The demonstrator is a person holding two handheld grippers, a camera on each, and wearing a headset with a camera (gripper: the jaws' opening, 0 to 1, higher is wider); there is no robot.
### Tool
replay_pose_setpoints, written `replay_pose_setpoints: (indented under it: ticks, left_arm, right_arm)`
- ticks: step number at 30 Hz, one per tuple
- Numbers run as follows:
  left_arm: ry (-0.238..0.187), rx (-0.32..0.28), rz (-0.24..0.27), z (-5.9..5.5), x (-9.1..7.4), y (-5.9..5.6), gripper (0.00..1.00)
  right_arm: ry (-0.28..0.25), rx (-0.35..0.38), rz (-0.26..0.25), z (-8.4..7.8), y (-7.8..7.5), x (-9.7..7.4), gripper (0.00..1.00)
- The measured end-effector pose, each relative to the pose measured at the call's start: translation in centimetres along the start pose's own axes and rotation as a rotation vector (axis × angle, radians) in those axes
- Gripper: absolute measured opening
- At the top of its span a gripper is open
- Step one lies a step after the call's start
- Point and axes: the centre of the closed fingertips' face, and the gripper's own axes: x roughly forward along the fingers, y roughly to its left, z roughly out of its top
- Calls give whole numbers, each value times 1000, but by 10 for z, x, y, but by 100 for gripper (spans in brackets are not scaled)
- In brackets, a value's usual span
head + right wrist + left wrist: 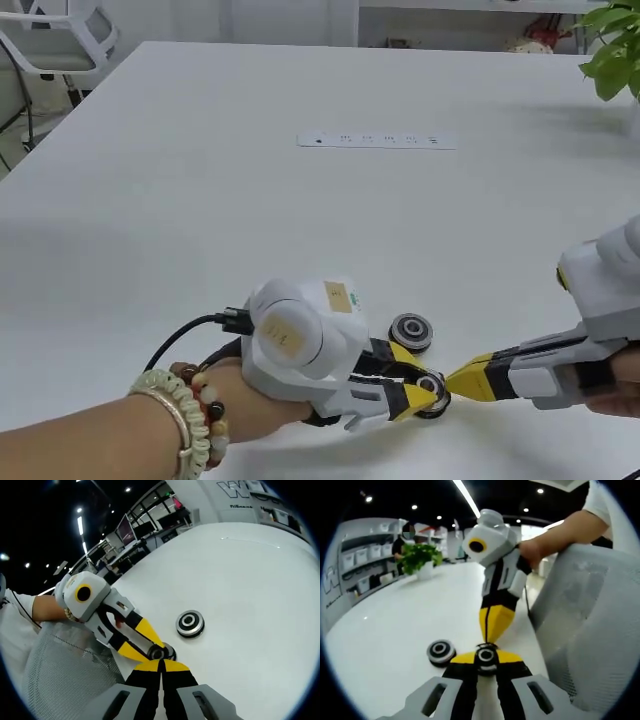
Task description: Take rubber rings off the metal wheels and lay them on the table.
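The left tongs (424, 384) are clenched on a metal wheel (432, 385), which is gripped by its rim between the yellow tips and held flat just over the surface (200, 220), its axle pointing up; being round, it has no long axis. The right tongs (452, 380) are pressed together, and their tips are set against the far rim of that wheel; whether anything is pinched between them cannot be told. A second wheel (411, 330) lies flat on the surface just beyond the left tongs, apart from both tips, axle likewise upright. In the left gripper view the held wheel's hub face is seen head-on, and a mesh chair back (590, 630) is seen beside the right tongs. Only from the head view are a beaded bracelet (185, 420) behind the left tongs and a power strip (375, 140) well beyond them made out.
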Motion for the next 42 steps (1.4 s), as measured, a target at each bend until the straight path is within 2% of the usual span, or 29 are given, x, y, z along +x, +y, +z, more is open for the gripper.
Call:
replay_pose_setpoints:
  ticks: [31, 38, 41, 42]
  left_arm:
    - [10, 7, -2, 0, 0, 0, 14]
    - [10, 6, -1, -1, 0, 0, 14]
    - [10, 6, 1, 0, 0, 0, 14]
    - [10, 5, 2, 0, 0, 0, 14]
  right_arm:
    - [-29, 48, 33, 6, 6, 1, 0]
    - [-33, 34, 43, 6, 8, 1, 0]
    - [-67, 58, 80, 12, 13, -1, 0]
    - [-59, 55, 65, 11, 10, -1, 0]
